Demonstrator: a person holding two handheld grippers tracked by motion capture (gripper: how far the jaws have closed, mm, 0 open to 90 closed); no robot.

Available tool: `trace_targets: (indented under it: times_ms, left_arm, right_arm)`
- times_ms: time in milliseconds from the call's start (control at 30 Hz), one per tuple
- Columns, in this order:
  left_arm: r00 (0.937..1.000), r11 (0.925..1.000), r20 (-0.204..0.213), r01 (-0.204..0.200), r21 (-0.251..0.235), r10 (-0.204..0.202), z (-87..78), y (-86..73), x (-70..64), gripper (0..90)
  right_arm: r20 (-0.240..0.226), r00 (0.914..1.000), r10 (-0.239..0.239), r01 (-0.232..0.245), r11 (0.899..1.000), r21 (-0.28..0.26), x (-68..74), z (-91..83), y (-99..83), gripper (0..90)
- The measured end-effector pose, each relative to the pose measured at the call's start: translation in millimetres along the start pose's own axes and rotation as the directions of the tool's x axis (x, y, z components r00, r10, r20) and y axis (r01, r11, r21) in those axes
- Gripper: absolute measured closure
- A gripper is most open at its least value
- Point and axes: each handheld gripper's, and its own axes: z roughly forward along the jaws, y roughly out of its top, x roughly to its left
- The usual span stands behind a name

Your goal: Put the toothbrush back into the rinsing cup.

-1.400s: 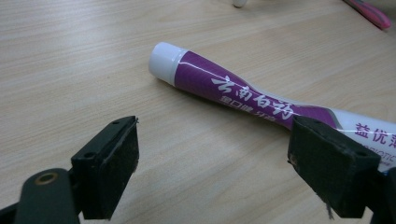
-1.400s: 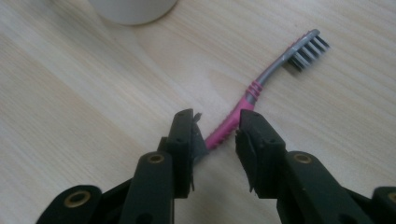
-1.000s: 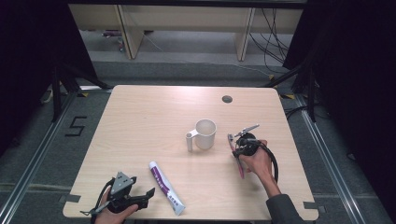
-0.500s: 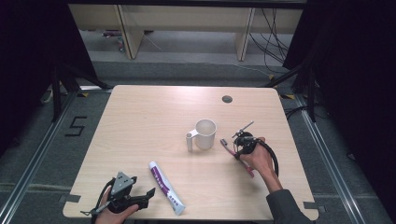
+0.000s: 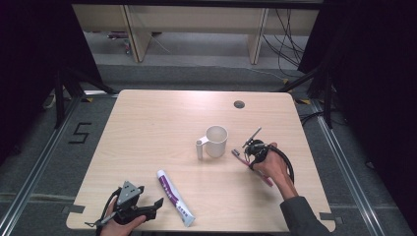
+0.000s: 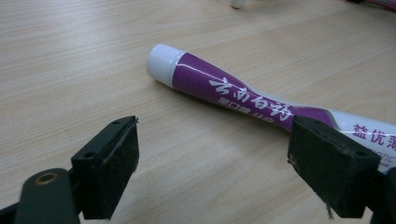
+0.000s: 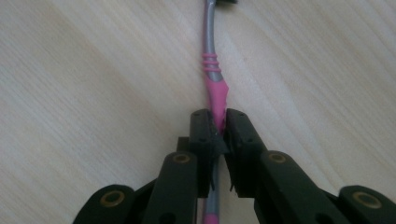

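1. At the lower left of the high view, the left gripper (image 5: 156,202) lies where it was a second ago, low on the bench (image 5: 157,128), jaws wide apart just left of the purple toothpaste tube (image 5: 175,197).
2. At right of centre, the right gripper (image 5: 244,156) has shifted slightly toward the white mug (image 5: 215,141) since then.
3. Its jaws are clamped on the pink toothbrush (image 7: 215,91), which lies against the bench; the hand (image 5: 269,164) angles up-left from the lower right.
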Motion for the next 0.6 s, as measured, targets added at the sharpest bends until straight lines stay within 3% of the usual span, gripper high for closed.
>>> trace_targets:
  times_ms: [167,233,267,333,367,400,467,533,567,600]
  left_arm:
    - [1.0,1.0,0.008,0.0,-0.001,0.0,0.7,-0.1,-0.7,17.2]
    - [1.0,1.0,0.009,0.0,-0.001,0.0,0.8,0.0,-0.6,17.2]
    - [1.0,1.0,0.003,0.005,-0.002,-0.005,0.6,0.0,-0.5,17.2]
    - [1.0,1.0,0.001,-0.004,0.005,0.004,-0.1,0.2,0.4,17.2]
    - [1.0,1.0,0.005,0.0,0.006,0.0,0.7,0.0,0.3,17.2]
    - [1.0,1.0,0.008,-0.003,0.008,0.003,0.8,0.0,0.4,17.2]
    - [0.9999,1.0,0.01,-0.007,0.001,0.007,0.4,0.0,-0.4,17.2]
    - [0.9999,1.0,0.01,-0.007,0.0,0.007,0.5,0.0,-0.4,17.2]
    - [0.9999,1.0,0.01,-0.007,0.0,0.007,0.5,0.0,-0.4,17.2]
    - [0.9999,1.0,0.012,-0.005,0.006,0.005,0.8,-0.4,0.2,17.2]
  right_arm:
    - [-0.002,1.0,0.001,-0.001,1.0,0.013,1.3,-0.9,-0.7,82.2]
    - [0.003,0.9997,-0.023,0.023,1.0,0.008,0.7,-2.0,-0.8,82.8]
    - [0.005,0.9994,-0.034,0.034,0.999,-0.004,0.2,-7.0,-0.9,90.0]
    - [0.0,0.9994,-0.034,0.034,0.999,-0.029,-0.4,-12.8,-0.7,90.0]
    - [-0.015,0.9991,-0.04,0.04,0.999,0.001,-0.5,-16.8,-1.0,90.0]
    - [-0.016,0.9984,-0.055,0.055,0.998,0.023,-0.2,-14.6,-1.0,90.0]
    - [-0.021,0.9988,-0.044,0.044,0.999,0.021,2.0,-9.6,-1.3,90.0]
    - [-0.032,0.9974,-0.064,0.064,0.998,0.017,2.7,-3.2,-0.1,86.5]
    - [-0.018,0.9962,-0.085,0.085,0.996,0.012,1.1,-0.7,0.6,85.8]
    - [-0.007,0.9976,-0.069,0.069,0.998,0.014,3.4,-0.4,1.1,85.1]
